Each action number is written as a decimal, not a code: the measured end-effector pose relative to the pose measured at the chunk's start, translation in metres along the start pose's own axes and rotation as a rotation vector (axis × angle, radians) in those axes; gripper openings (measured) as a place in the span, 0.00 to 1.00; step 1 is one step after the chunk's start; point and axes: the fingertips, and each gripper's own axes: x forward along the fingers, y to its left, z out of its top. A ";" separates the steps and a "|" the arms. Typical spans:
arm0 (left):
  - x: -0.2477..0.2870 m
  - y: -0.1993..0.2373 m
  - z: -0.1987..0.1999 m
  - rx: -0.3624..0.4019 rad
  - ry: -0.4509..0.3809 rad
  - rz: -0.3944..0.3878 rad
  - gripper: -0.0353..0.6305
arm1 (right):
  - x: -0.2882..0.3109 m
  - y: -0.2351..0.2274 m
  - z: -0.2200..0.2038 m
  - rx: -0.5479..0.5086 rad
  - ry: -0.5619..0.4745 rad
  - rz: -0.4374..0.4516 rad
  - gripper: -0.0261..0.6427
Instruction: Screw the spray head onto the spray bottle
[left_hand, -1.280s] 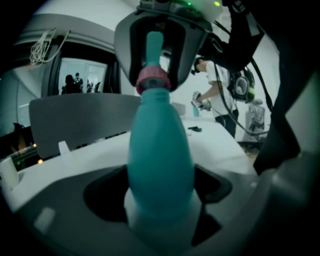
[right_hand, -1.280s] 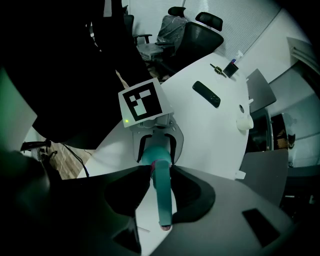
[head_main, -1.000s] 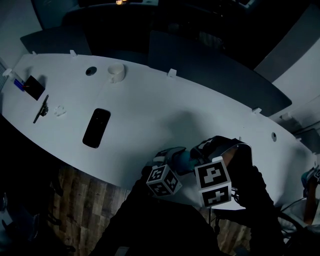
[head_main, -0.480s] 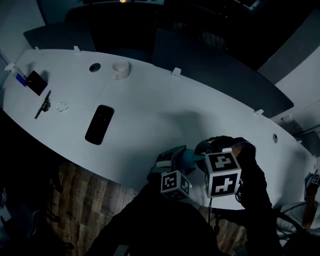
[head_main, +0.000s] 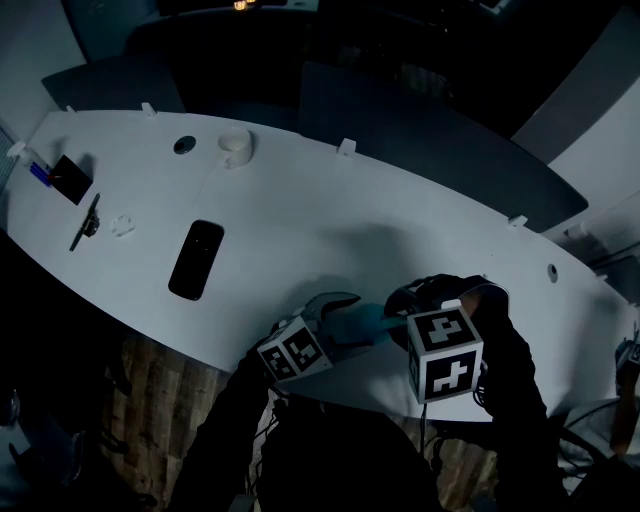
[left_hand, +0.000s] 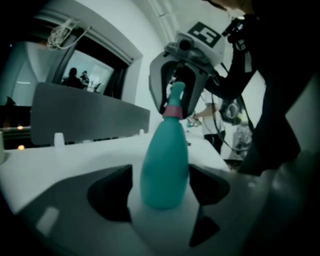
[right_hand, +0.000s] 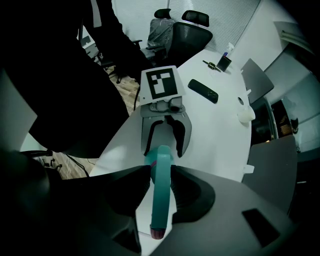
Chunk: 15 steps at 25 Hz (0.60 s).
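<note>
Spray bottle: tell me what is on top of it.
The teal spray head, pink collar at its base, sits on the spray bottle, gripped from above by the right gripper. The collar hides the neck and thread.

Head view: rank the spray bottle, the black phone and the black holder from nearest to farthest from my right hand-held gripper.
1. spray bottle: right beside the right hand-held gripper, at the near edge of the table.
2. black phone: mid-table, off to the left.
3. black holder: far left end of the table.
</note>
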 end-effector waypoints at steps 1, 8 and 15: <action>0.004 -0.003 0.000 0.013 0.007 -0.042 0.57 | 0.000 0.000 0.000 -0.002 -0.004 0.007 0.23; 0.020 -0.011 0.003 0.002 0.017 -0.190 0.57 | -0.001 0.004 -0.007 -0.008 -0.030 0.056 0.23; 0.016 -0.014 0.000 0.025 0.022 -0.205 0.57 | -0.001 0.004 -0.003 0.021 -0.071 0.069 0.23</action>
